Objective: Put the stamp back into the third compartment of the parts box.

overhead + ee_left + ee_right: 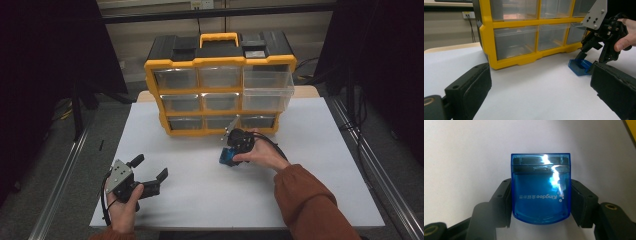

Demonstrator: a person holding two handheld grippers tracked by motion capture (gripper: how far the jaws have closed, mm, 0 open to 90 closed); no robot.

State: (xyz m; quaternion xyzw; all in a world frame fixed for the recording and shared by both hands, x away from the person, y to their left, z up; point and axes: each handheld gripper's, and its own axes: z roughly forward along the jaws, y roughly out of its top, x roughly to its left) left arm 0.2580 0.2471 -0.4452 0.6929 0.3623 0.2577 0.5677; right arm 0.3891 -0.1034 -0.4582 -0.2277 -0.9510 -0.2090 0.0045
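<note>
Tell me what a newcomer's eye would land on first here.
The yellow-and-black plastic drawer cabinet stands at the far side of the white table, its upper right clear drawer pulled out. In front of it, the right gripper is shut on a small translucent blue plastic box. The left gripper rests open at the near left.

Drawer contents (220,76) too dim to tell; organizer (499,22) top cut off.
</note>
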